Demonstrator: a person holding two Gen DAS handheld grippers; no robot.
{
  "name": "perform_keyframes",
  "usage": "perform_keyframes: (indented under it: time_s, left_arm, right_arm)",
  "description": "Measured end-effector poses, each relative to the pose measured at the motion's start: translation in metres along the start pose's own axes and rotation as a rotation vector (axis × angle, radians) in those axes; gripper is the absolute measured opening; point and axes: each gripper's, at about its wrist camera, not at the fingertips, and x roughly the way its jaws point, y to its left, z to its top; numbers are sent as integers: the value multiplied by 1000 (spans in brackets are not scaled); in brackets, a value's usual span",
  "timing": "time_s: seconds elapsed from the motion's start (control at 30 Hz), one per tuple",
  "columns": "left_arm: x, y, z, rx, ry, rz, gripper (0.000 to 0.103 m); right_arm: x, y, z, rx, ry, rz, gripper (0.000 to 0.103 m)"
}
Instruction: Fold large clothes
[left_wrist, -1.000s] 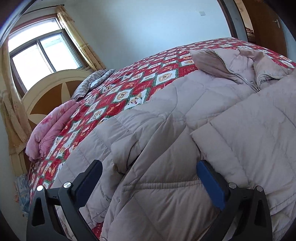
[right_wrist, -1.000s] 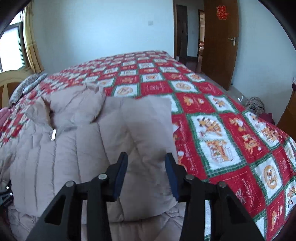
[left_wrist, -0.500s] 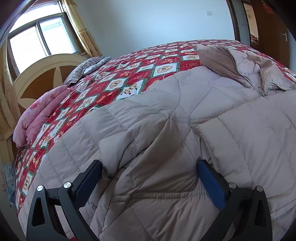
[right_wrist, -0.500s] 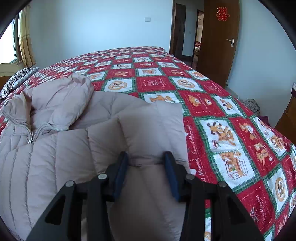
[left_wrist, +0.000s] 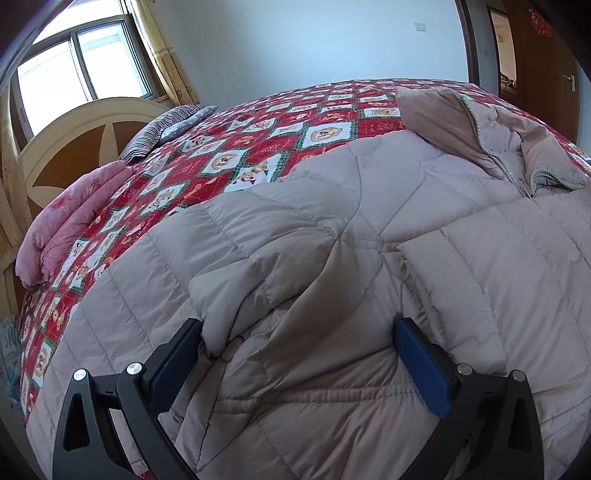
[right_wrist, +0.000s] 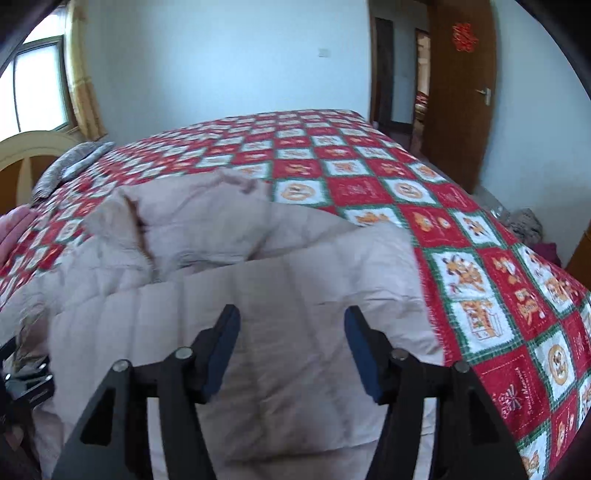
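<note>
1. Garment: I see the quilted beige down coat (left_wrist: 332, 229) laid flat on the bed, on top of the red/green patchwork bedspread (left_wrist: 258, 147). Collar and zip (left_wrist: 517, 173) sit at the far right in the L wrist view; a sleeve panel (left_wrist: 461, 280) is folded over the body, right of centre.

2. L claw (left_wrist: 297, 354): fingers set wide, blue pads either side of a raised fold of coat fabric. The fold bulges up between them; left pad (left_wrist: 173, 365) touches or sits just beside the fabric, right pad (left_wrist: 421, 369) likewise. Not clamped, as I read it.

3. R claw (right_wrist: 291, 347): fingers spread approx. mid-width, over the folded coat (right_wrist: 258, 295) near its right edge. Nothing gripped between pads. Frame is motion-blurred, so I cannot tell whether the pads touch the fabric.

4. Surroundings, L wrist view: pink folded quilt (left_wrist: 70, 221) and striped pillow (left_wrist: 162, 125) at the head of the bed, beside the cream/brown headboard (left_wrist: 74, 147); window (left_wrist: 81, 70) w/ curtain above.

5. R wrist view: brown door (right_wrist: 461, 92) at far right, bedspread (right_wrist: 424, 206) bare beyond the coat
</note>
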Motion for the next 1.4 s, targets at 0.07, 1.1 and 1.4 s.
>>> perform_keyframes:
  time_s: [0.07,1.1,1.4]
  left_arm:
    - [1,2,0,-4,4,-7,102]
    - [-14,4,0,26,-16,17,102]
    - [-47,47,-12,56,-62,101,102]
  right_arm:
    - [2,24,-9,-54,14,37,68]
    - [41,101,-57,-197,113,37,74]
    - [39,100,-58,-192,102,39,75]
